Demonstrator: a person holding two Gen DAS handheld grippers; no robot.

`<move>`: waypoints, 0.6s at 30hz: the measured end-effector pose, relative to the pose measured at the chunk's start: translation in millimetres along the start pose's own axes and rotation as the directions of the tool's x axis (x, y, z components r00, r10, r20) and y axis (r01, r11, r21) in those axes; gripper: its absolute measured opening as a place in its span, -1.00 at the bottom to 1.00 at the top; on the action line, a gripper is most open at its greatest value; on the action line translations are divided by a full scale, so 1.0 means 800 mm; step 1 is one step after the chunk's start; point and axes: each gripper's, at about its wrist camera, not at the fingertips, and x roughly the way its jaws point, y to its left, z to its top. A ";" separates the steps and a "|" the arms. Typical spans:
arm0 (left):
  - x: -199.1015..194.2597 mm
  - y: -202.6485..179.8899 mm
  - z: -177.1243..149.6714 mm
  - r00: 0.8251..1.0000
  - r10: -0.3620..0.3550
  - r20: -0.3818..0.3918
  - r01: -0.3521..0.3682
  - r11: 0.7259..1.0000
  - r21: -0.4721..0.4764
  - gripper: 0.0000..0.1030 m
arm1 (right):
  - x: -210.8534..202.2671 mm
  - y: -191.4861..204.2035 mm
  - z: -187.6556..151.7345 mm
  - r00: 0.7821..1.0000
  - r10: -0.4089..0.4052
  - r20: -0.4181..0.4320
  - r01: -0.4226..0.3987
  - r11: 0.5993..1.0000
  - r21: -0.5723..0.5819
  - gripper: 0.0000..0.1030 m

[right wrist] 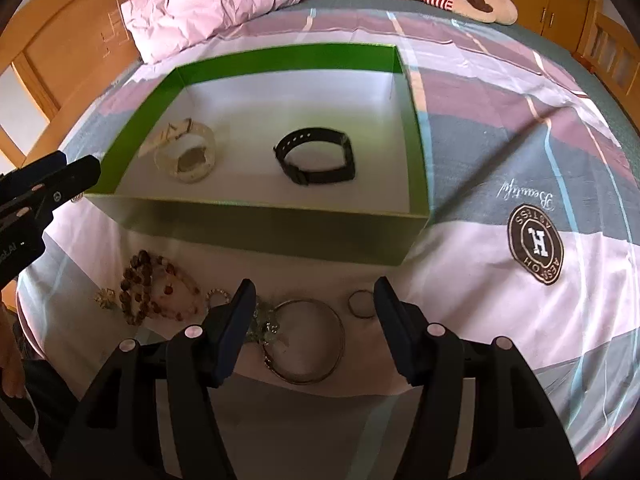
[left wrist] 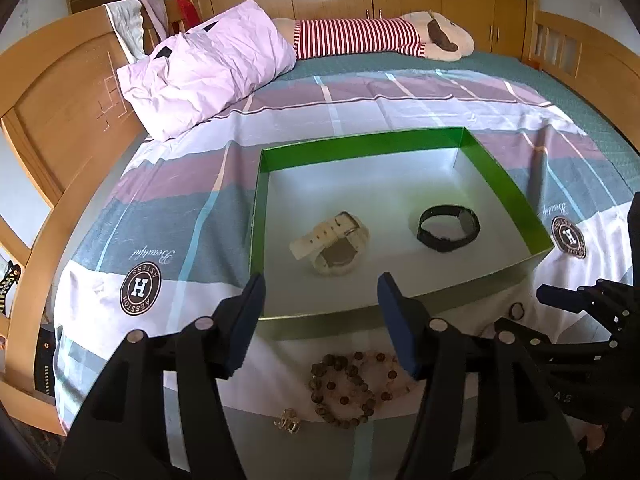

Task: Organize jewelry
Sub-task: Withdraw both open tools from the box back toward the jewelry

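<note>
A green box point(left wrist: 508, 196) point(right wrist: 256, 68) lies on the bed and holds a white watch point(left wrist: 334, 244) point(right wrist: 186, 156) and a black watch point(left wrist: 448, 228) point(right wrist: 316, 156). Several pieces lie on the sheet in front of it: brown bead bracelets point(left wrist: 344, 388) point(right wrist: 148, 288), a gold charm point(left wrist: 288, 420) point(right wrist: 105, 298), a metal bangle point(right wrist: 312, 340), a small ring point(left wrist: 517, 311) point(right wrist: 361, 304) and a glittery piece point(right wrist: 266, 322). My left gripper point(left wrist: 320, 320) is open and empty over the box's near wall, above the beads. My right gripper point(right wrist: 314, 328) is open and empty above the bangle.
A pink pillow point(left wrist: 208, 68) and a striped plush toy point(left wrist: 360, 36) lie at the far side of the bed. A wooden headboard point(left wrist: 60, 120) stands at the left. The plaid sheet point(right wrist: 520, 160) spreads right of the box.
</note>
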 end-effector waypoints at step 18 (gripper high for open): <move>0.006 -0.004 -0.009 1.000 0.010 -0.022 -0.010 1.000 0.021 0.37 | 0.018 0.026 -0.011 0.999 -0.020 -0.048 0.016 0.996 -0.083 0.36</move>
